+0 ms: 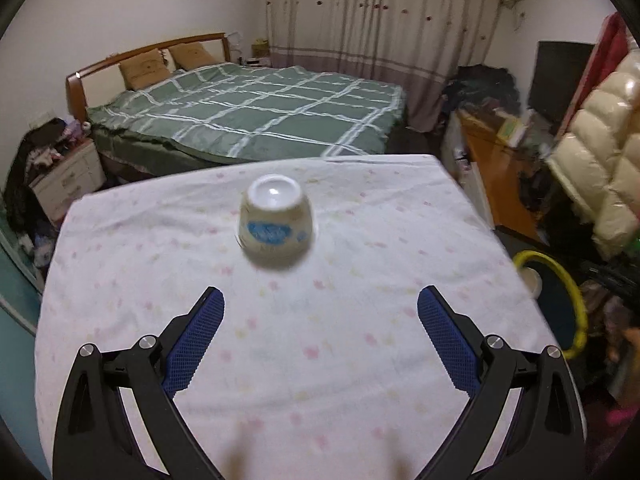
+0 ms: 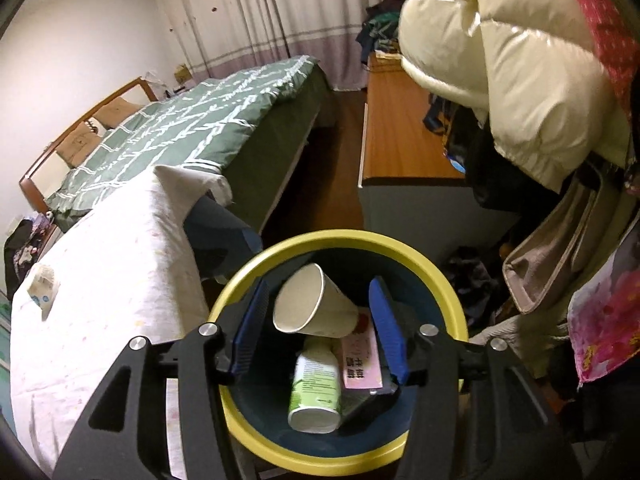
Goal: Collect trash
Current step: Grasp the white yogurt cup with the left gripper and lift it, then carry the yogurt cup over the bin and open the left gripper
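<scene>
Below, right gripper (image 2: 318, 328) spread wide over yellow-rimmed bin (image 2: 448, 280), paper cup (image 2: 308, 304) loose between its fingers above bin contents; left gripper (image 1: 320, 328) wide, empty, short of upturned cup (image 1: 275, 227) on table (image 1: 400, 208); risk: blurred approach toppling it.

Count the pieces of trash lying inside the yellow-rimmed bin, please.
3: a white paper cup on its side on top, a green-and-white plastic bottle beneath it, and a pink printed packet at their right. More may be hidden underneath.
</scene>
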Action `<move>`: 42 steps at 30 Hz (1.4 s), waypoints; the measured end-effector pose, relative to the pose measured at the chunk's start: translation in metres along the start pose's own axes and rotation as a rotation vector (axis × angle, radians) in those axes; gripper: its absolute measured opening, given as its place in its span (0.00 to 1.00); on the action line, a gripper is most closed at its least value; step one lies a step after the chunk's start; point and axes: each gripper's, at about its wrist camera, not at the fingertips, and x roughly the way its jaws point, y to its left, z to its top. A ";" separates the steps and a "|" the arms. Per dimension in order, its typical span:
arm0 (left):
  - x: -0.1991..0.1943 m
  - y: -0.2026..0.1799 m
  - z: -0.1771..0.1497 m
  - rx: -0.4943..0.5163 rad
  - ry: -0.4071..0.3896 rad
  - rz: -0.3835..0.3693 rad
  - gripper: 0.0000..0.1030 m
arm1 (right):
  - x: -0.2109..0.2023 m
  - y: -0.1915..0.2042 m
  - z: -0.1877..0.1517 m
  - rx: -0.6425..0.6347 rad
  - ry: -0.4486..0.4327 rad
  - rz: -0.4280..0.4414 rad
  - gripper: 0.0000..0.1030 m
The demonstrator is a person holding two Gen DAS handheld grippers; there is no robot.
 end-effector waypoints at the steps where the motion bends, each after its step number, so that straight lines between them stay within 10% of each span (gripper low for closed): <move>1: 0.013 0.002 0.008 -0.003 0.000 0.004 0.93 | -0.001 0.004 0.001 -0.007 -0.003 0.005 0.50; 25: 0.183 0.031 0.071 -0.040 0.137 0.135 0.80 | 0.014 0.010 -0.004 -0.024 0.040 0.027 0.50; 42: 0.070 -0.057 0.050 0.096 0.024 0.033 0.79 | -0.043 0.003 -0.021 -0.051 -0.042 0.039 0.50</move>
